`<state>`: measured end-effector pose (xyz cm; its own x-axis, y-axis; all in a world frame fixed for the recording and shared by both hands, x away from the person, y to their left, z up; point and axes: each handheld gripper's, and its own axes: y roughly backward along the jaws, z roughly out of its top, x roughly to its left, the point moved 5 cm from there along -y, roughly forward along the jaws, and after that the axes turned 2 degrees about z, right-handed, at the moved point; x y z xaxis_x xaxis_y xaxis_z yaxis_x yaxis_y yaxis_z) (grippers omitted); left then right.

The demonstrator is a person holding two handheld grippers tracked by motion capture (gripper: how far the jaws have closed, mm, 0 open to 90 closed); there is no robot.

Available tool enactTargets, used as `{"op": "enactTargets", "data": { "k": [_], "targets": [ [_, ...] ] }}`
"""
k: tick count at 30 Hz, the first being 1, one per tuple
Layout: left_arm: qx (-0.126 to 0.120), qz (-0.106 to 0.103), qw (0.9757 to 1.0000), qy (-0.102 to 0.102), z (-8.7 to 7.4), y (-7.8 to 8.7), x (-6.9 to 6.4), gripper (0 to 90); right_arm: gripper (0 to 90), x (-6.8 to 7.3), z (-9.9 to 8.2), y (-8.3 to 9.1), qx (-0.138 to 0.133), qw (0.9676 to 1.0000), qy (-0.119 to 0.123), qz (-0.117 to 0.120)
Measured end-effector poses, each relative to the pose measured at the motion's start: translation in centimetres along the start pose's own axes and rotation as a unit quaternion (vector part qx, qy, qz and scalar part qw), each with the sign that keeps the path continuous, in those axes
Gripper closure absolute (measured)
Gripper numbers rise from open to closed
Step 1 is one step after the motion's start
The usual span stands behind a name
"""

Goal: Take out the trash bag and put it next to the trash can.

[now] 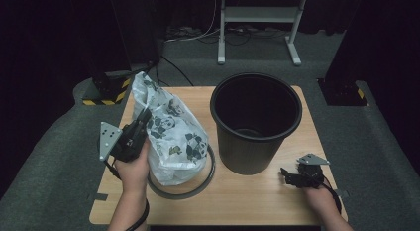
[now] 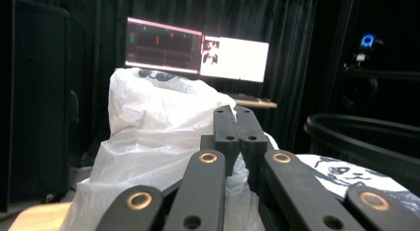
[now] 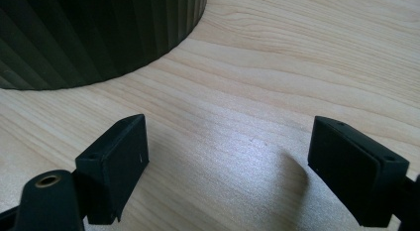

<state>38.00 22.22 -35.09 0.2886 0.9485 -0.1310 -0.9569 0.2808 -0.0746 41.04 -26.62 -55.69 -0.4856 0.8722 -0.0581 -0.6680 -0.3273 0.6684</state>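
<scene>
Pinching the panda-print bag (image 1: 171, 137) left of centre, the left gripper (image 1: 143, 117) has yet to line the black bin (image 1: 256, 123); the right gripper (image 1: 287, 175), jaws spread, rests lower right

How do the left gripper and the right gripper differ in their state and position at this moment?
The left gripper has its jaws shut, pinching the white panda-print bag; the right gripper has its jaws wide open with nothing between them. The left gripper is raised beside the bag, while the right gripper rests low on the wooden table near the black bin. Both are black, two-jawed and hand-held.
</scene>
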Motion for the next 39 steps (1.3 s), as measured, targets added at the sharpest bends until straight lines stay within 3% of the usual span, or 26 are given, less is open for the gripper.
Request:
{"op": "enactTargets", "data": {
  "k": [8,17,21,28,34,39],
  "targets": [
    [0.027,0.0,0.9996,-0.009,-1.1,-1.0,-0.3,89.6,15.5,0.1,0.1,-0.1,0.001,1.0,0.004,0.002],
    [0.051,0.017,0.9983,0.022,-1.1,-2.9,1.0,89.6,15.5,0.1,0.1,-0.1,0.0,0.9999,0.006,0.009],
    [0.06,0.018,0.9978,0.022,-0.8,-4.2,1.2,89.6,15.5,0.2,0.1,-0.1,-0.001,0.9999,0.01,0.009],
    [0.078,0.019,0.9968,0.009,-0.1,-6.6,0.9,89.6,15.5,0.2,0.1,-0.1,0.001,0.9999,0.006,0.013],
    [0.095,0.027,0.9949,-0.02,0.2,-9.2,0.4,89.6,15.5,0.2,0.1,-0.1,0.0,0.9999,0.008,0.014],
    [0.101,0.034,0.994,-0.024,0.2,-10.8,0.2,89.7,15.5,0.2,0.1,-0.1,0.001,0.9999,0.006,0.016]
  ]
}}
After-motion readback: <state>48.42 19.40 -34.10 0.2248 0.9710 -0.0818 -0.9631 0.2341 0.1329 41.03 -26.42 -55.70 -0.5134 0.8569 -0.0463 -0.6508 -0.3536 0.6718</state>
